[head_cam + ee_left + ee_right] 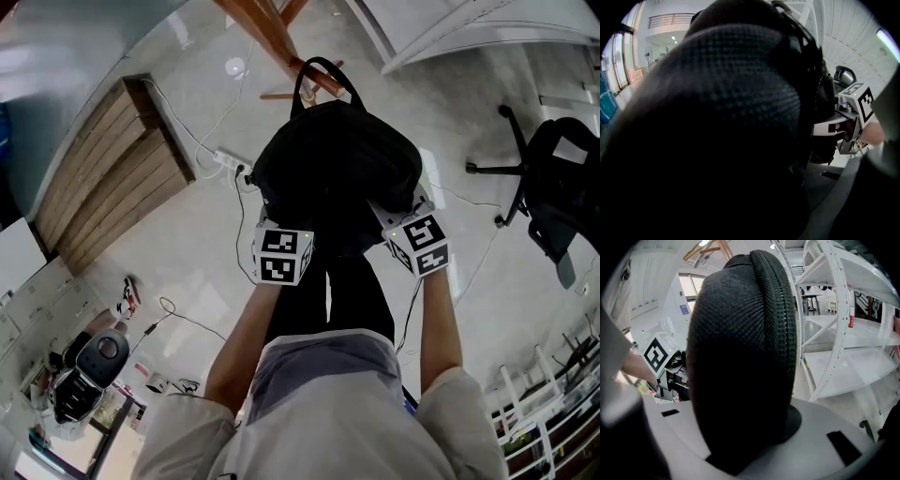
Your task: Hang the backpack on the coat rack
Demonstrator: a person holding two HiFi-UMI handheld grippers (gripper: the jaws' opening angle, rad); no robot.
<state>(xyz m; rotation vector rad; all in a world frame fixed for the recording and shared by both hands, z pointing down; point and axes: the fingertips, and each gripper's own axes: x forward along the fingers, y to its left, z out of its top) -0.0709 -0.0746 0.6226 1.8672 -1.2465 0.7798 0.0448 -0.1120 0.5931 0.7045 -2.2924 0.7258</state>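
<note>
Clamped on backpack [337,164] by left gripper [274,234] and right gripper [405,225]; risk of missing coat rack [274,36] peg with floppy loop [323,67]

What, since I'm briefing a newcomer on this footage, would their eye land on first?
The black backpack fills the middle of the head view, gripped at its near edge by the left tool and the right tool. Just beyond its loop handle stands the wooden coat rack, and a black office chair sits at the far right.
</note>
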